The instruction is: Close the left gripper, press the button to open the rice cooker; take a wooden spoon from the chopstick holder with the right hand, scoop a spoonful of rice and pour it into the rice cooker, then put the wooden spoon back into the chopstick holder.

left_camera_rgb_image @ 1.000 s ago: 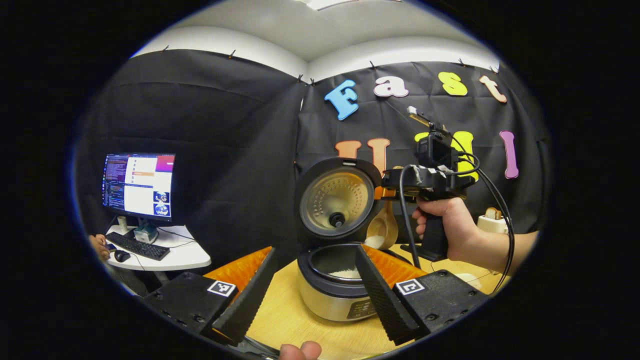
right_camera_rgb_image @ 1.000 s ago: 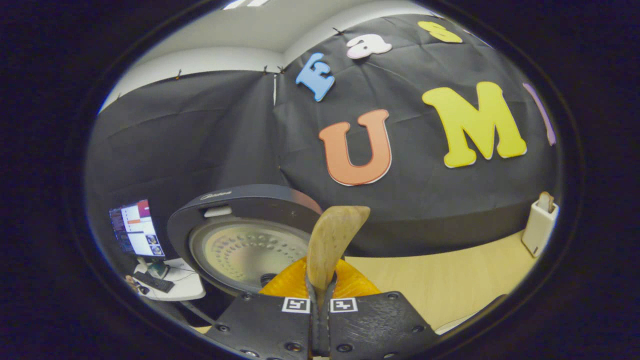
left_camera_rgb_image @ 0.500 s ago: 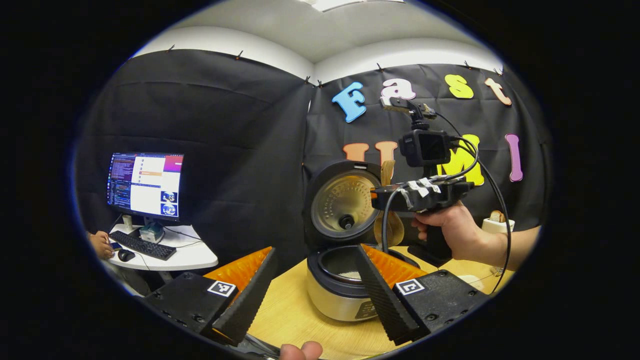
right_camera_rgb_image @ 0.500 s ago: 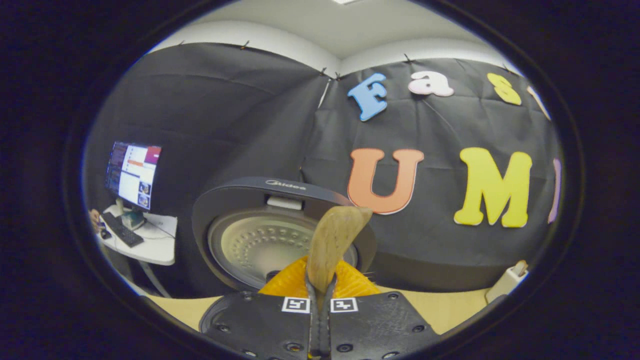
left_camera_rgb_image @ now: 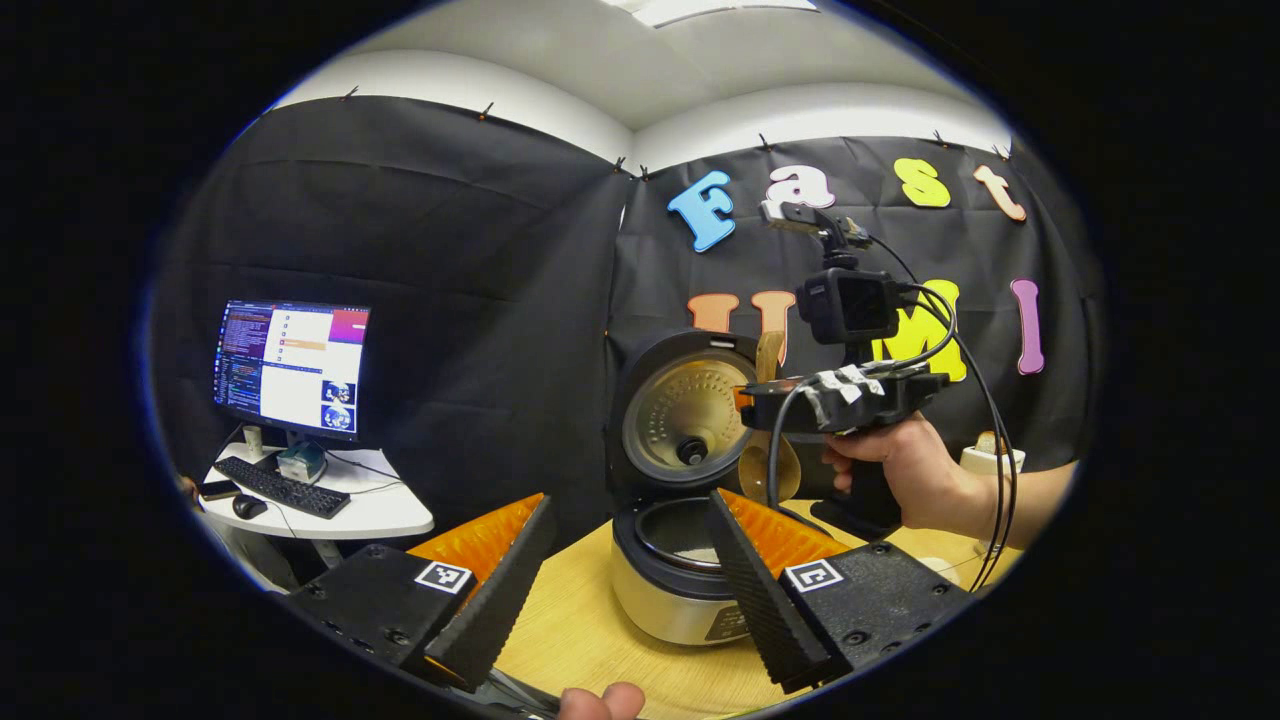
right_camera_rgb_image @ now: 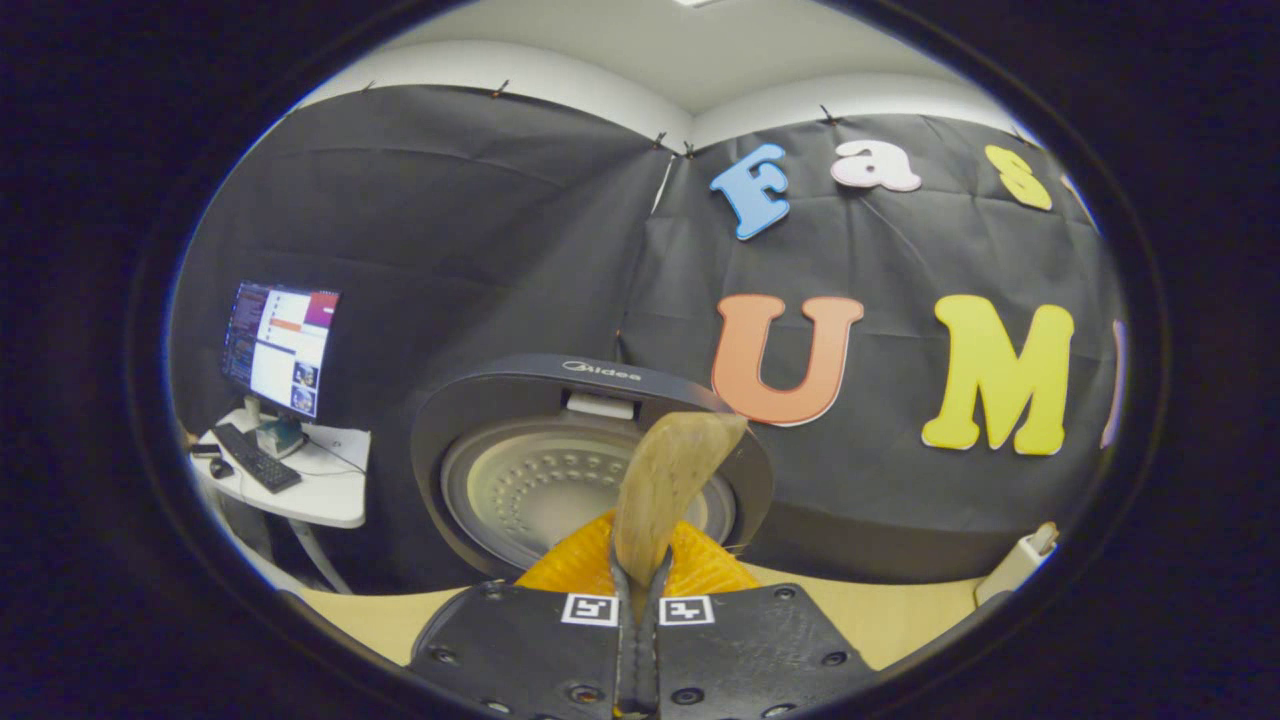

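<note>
1. A pale wooden table (left_camera_rgb_image: 580, 630) stands in a black-draped booth under a white ceiling; off to the side sits a small white desk (left_camera_rgb_image: 370, 510) with monitor (left_camera_rgb_image: 292, 367) and keyboard (left_camera_rgb_image: 280, 490).
2. The rice cooker (left_camera_rgb_image: 670, 590) rests on the table, lid up.
3. Left gripper (left_camera_rgb_image: 625, 585) — fingers spread wide, empty.
4. Right gripper (right_camera_rgb_image: 640, 640) — clamped on the wooden spoon (right_camera_rgb_image: 665, 490), held beside the raised lid, above the pot.

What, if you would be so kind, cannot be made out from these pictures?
- Rice in the rice cooker: left gripper view, the pot's rim and the left hand-held gripper cover most of it.
- Wooden spoon bowl: right gripper view sees its end edge-on; the right hand-held gripper hides the rest.
- Chopstick holder: right gripper view, cut by the edge.
- Monitor: text too small.
</note>
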`<control>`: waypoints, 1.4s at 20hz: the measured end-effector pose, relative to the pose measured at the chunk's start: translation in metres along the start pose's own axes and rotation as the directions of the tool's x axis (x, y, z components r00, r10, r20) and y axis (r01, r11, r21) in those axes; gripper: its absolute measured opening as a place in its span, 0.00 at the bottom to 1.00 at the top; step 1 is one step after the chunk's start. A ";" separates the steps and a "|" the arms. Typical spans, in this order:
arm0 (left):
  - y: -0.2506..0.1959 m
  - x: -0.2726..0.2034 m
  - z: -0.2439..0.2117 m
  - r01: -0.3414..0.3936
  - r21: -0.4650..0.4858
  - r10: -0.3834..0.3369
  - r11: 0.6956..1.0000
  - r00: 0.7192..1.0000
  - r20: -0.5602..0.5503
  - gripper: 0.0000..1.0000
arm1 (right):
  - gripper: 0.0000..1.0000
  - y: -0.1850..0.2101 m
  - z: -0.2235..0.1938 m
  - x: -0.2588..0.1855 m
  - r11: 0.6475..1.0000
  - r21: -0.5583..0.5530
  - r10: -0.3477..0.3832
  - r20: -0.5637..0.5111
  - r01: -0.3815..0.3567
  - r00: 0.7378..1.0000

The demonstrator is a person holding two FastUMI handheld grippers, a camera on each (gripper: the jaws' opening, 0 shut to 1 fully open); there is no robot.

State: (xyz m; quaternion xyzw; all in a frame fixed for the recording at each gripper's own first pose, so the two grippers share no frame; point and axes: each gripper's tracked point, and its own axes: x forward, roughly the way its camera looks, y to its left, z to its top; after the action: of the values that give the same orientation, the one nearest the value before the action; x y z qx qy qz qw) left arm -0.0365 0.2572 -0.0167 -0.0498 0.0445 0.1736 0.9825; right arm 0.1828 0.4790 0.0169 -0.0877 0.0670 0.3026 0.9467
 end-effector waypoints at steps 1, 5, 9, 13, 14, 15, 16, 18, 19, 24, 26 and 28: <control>-0.002 0.000 0.000 0.003 -0.007 -0.003 1.000 1.000 0.002 0.98 | 0.00 0.001 0.003 -0.002 0.998 0.048 0.038 0.003 -0.038 0.999; -0.015 -0.002 0.004 0.037 -0.027 -0.037 0.999 0.999 0.002 0.98 | 0.00 -0.029 0.021 -0.023 0.960 0.265 0.094 0.020 -0.096 0.995; -0.027 -0.005 0.007 0.043 -0.020 -0.043 0.999 0.999 0.006 0.98 | 0.00 -0.094 0.039 -0.060 0.911 0.410 0.030 0.061 -0.052 0.998; -0.046 -0.013 0.021 0.060 0.013 -0.060 0.998 0.997 0.040 0.98 | 0.00 -0.207 0.038 -0.118 0.863 0.498 -0.135 0.068 0.083 0.989; -0.050 -0.014 0.025 0.066 0.023 -0.067 0.998 0.996 0.054 0.98 | 0.00 -0.237 0.031 -0.135 0.851 0.506 -0.190 0.056 0.136 0.980; -0.057 -0.016 0.029 0.069 0.034 -0.071 0.997 0.995 0.066 0.98 | 0.00 -0.265 0.021 -0.154 0.842 0.505 -0.242 0.038 0.191 0.969; -0.062 -0.019 0.032 0.071 0.042 -0.074 0.997 0.995 0.074 0.98 | 0.00 -0.292 0.012 -0.172 0.831 0.503 -0.286 0.021 0.237 0.958; -0.076 -0.023 0.034 0.086 0.044 -0.090 0.995 0.993 0.082 0.98 | 0.00 -0.338 -0.006 -0.204 0.799 0.516 -0.352 -0.016 0.309 0.936; -0.084 -0.024 0.034 0.100 0.037 -0.103 0.994 0.991 0.085 0.98 | 0.00 -0.359 -0.016 -0.220 0.781 0.522 -0.386 -0.030 0.343 0.922; -0.122 -0.036 0.046 0.184 -0.028 -0.180 0.983 0.978 0.104 0.98 | 0.00 -0.440 -0.060 -0.291 0.726 0.493 -0.517 -0.071 0.480 0.853; -0.133 -0.041 0.049 0.194 -0.041 -0.188 0.980 0.976 0.108 0.98 | 0.00 -0.463 -0.080 -0.305 0.706 0.483 -0.551 -0.086 0.518 0.830; -0.149 -0.045 0.053 0.221 -0.049 -0.216 0.974 0.972 0.098 0.97 | 0.00 -0.476 -0.105 -0.308 0.685 0.494 -0.555 -0.121 0.535 0.823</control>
State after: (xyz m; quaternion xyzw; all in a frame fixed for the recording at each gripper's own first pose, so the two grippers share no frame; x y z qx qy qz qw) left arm -0.0235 0.1090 0.0532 -0.0757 -0.0116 0.0678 0.9948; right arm 0.2040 -0.0971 0.0294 0.1544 0.0968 -0.0193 0.9831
